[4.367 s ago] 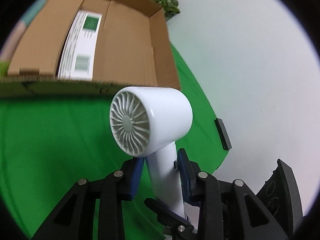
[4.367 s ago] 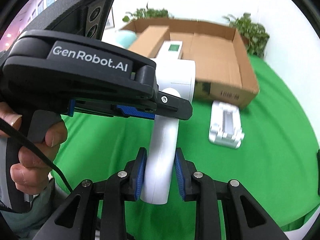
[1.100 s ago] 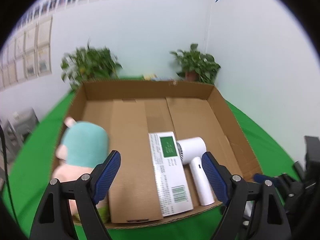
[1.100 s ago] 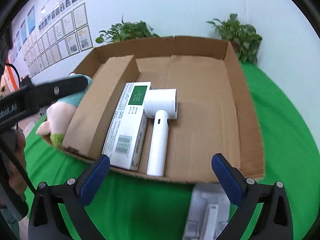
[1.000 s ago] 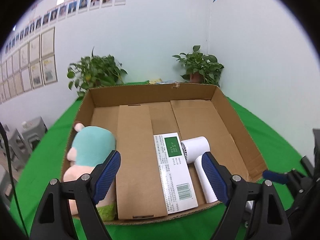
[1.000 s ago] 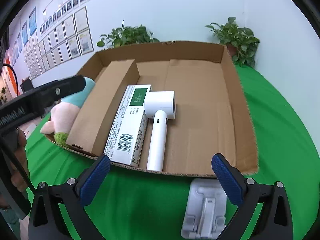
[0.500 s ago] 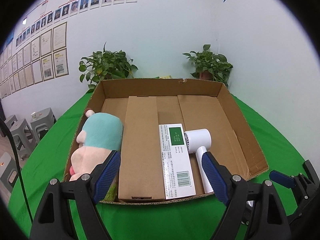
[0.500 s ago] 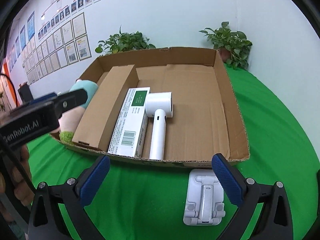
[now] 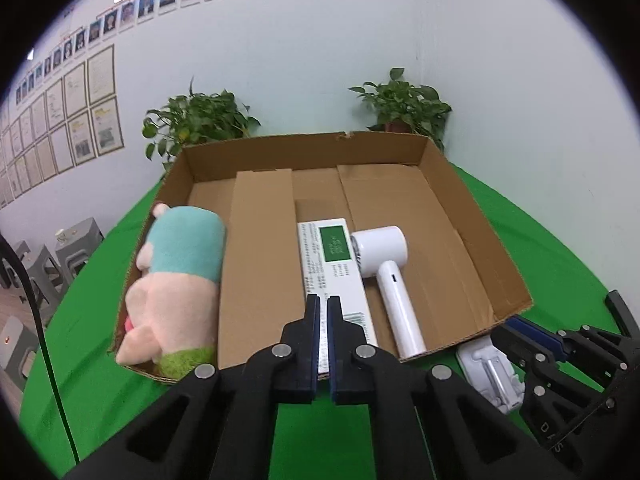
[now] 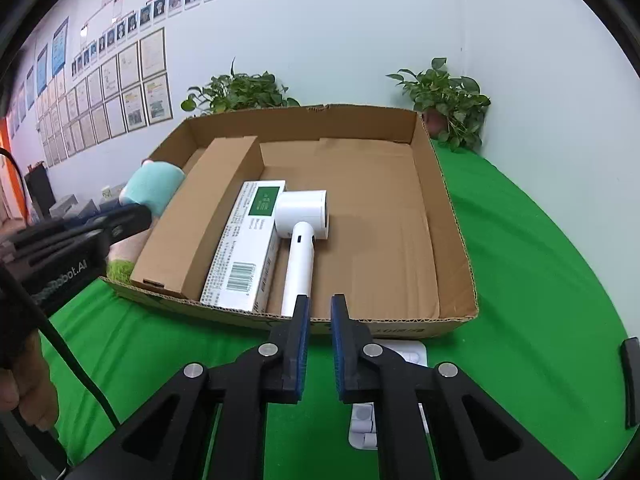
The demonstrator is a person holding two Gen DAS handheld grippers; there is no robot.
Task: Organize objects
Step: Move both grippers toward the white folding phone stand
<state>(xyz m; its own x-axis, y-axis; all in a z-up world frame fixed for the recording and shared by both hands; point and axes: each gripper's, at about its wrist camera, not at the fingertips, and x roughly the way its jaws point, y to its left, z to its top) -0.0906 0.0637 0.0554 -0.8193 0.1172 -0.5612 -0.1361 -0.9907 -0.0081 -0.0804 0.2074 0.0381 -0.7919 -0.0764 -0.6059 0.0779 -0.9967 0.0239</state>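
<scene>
An open cardboard box point(image 9: 304, 142) point(image 10: 304, 114) lies on the green cloth. Inside it are a white hair dryer point(image 9: 384, 256) point(image 10: 304, 216), a white and green carton point(image 9: 332, 264) point(image 10: 248, 240) to its left, a brown cardboard insert point(image 9: 260, 260) point(image 10: 208, 208) and a teal and pink plush toy point(image 9: 176, 280) point(image 10: 154, 186) at the left wall. My left gripper point(image 9: 323, 300) hovers before the box's near edge, its jaws closing together on nothing. My right gripper point(image 10: 320, 300) hangs over the near rim by the dryer's handle, jaws likewise closing, empty.
A white plastic stand point(image 9: 492, 376) point(image 10: 408, 354) lies on the cloth just in front of the box, under my right gripper. A black bar point(image 10: 630, 380) sits at the table's right edge. Two potted plants point(image 9: 200, 120) point(image 10: 444, 96) stand behind the box. A hand point(image 10: 24, 384) holds the left gripper.
The hair dryer, held by both grippers seconds ago, now lies in the box. Both grippers went from wide open to shut in the last half second and drew back slightly.
</scene>
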